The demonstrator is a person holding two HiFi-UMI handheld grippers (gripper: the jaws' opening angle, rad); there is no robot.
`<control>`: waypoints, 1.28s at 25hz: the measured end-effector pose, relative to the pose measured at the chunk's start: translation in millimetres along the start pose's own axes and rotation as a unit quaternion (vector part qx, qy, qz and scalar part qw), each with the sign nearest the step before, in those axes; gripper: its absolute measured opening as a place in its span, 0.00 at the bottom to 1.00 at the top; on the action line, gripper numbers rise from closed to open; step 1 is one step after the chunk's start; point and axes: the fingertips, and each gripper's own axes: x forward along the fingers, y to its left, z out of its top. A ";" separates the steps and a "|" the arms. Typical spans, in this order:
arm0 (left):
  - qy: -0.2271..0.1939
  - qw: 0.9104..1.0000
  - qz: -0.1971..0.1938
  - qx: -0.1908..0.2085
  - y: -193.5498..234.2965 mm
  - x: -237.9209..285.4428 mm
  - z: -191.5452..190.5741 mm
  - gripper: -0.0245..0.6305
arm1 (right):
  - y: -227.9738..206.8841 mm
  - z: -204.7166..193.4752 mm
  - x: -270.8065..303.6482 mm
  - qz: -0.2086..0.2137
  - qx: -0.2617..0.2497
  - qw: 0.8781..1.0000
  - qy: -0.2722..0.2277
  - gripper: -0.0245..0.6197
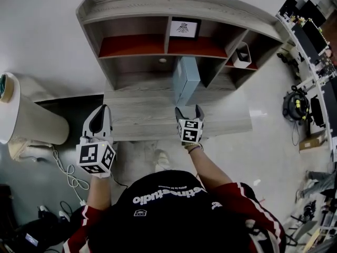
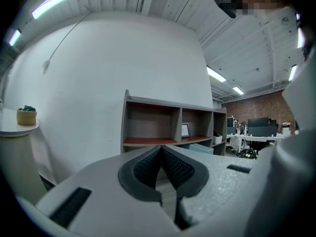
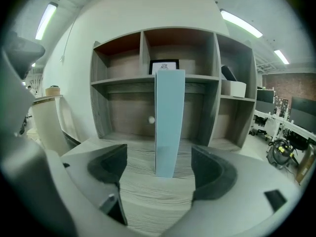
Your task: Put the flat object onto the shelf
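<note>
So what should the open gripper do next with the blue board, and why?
Probably ease the right gripper forward until its open jaws straddle the blue board. The board stands upright on the desk just ahead of them, not gripped yet.

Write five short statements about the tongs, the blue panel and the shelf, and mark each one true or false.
1. The right tongs clamp the thin light-blue flat panel. False: their jaws are apart, and the panel stands free just ahead of them.
2. The panel stands upright on the grey wood-grain ledge. True.
3. The left tongs are open wide. False: their jaws are together, with nothing between them.
4. A black-framed picture stands in the upper middle compartment of the grey wooden shelf. True.
5. The small white open box sits in the upper left compartment. False: it sits in a right-hand compartment.
</note>
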 end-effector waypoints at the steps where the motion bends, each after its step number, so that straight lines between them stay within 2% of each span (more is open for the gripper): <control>1: -0.001 1.000 -0.001 -0.001 0.0 -4.6 -0.2 0.05 | 0.1 2.3 -5.8 -0.001 0.000 1.000 -0.004 0.66; 10: -0.018 1.000 -0.015 -0.004 -7.5 -47.2 4.5 0.05 | -1.7 43.0 -78.7 -0.006 0.012 0.998 -0.065 0.60; 21: -0.034 0.999 -0.029 0.006 -20.9 -73.9 19.5 0.05 | -1.3 106.7 -173.4 0.012 0.022 0.990 -0.141 0.52; 27: -0.041 0.999 -0.023 0.010 -30.3 -77.9 24.9 0.05 | -12.1 136.0 -211.2 0.021 0.024 0.984 -0.177 0.51; 32: -0.041 0.999 -0.014 0.011 -51.7 -83.8 27.7 0.05 | -33.9 139.5 -241.1 0.027 0.024 0.981 -0.188 0.51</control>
